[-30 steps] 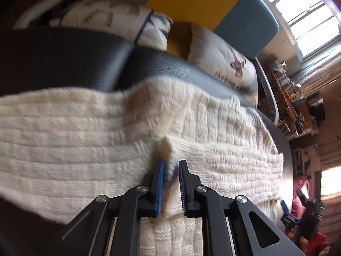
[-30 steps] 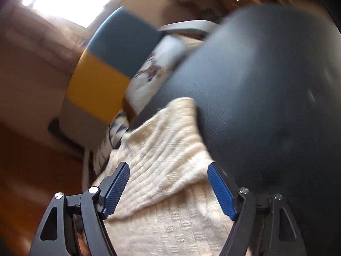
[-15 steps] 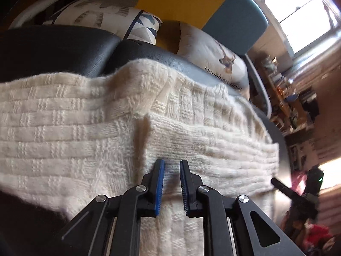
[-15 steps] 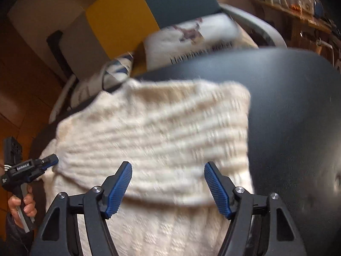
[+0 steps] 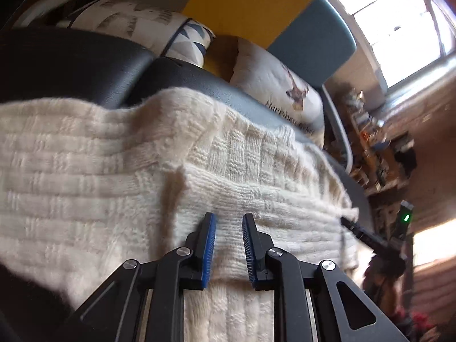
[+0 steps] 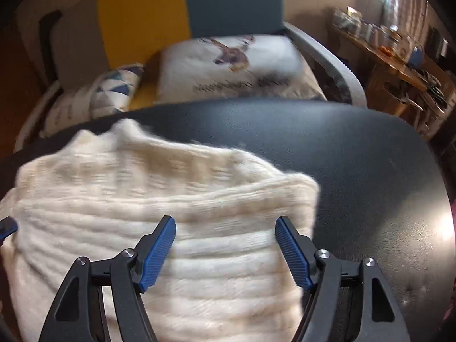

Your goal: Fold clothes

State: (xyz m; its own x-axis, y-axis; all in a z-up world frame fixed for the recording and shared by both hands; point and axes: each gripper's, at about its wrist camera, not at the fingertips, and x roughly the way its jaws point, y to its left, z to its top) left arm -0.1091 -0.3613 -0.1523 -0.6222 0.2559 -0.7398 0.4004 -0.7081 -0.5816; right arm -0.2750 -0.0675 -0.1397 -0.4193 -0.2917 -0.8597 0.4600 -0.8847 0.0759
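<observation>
A cream knitted sweater [image 5: 114, 176] lies partly folded on a black leather surface [image 5: 71, 62]. It also shows in the right wrist view [image 6: 171, 199]. My left gripper [image 5: 228, 222] sits over a folded layer of the knit; its blue pads stand a small gap apart with nothing pinched between them. My right gripper [image 6: 225, 225] is wide open above the sweater's right part, near its right edge. The right gripper also shows at the far right of the left wrist view [image 5: 370, 233].
Two printed cushions [image 6: 233, 65] [image 5: 142, 25] lie behind the black surface on a grey, yellow and teal chair [image 6: 228, 0]. A cluttered wooden shelf [image 6: 399, 57] stands at the right. Bare black leather [image 6: 370, 171] lies right of the sweater.
My left gripper let go of the sweater fold and its jaws parted slightly. My right gripper swung round over the sweater, open all the while.
</observation>
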